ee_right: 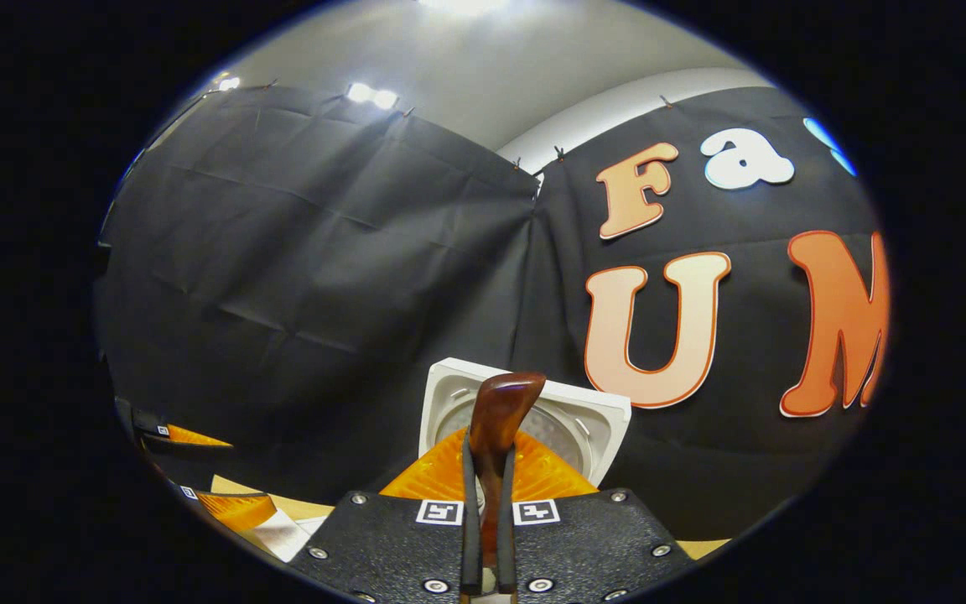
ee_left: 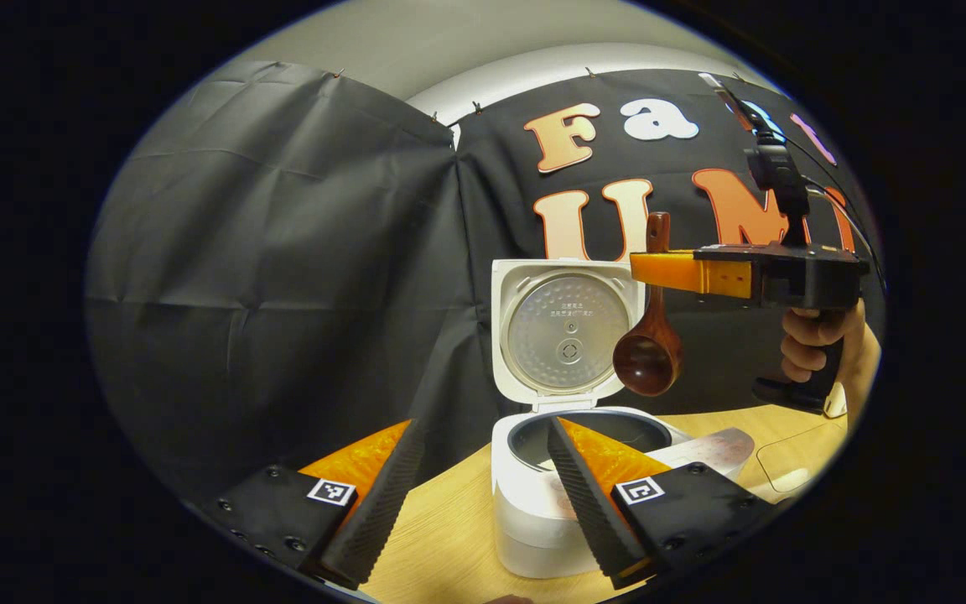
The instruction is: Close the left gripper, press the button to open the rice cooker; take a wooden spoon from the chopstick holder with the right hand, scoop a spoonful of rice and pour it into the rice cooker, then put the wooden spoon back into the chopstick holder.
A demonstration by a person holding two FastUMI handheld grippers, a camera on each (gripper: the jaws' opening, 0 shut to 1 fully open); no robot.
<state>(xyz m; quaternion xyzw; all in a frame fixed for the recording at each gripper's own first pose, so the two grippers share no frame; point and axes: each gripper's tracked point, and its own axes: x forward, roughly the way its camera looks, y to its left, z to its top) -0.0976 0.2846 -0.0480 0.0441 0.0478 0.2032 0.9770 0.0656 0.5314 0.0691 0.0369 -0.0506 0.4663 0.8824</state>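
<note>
Left gripper [ee_left: 479,495] is right up front with its jaws spread wide and nothing in them, hovering just in front of the rice cooker [ee_left: 533,512] on the counter [ee_left: 441,537]. The cooker's lid [ee_left: 563,331] stands open and upright. Above the cooker, to its right, the right gripper [ee_right: 489,503] is clamped narrow on the wooden spoon [ee_left: 649,352] handle, bowl hanging down beside the lid. A hand [ee_left: 818,340] holds that gripper.
</note>
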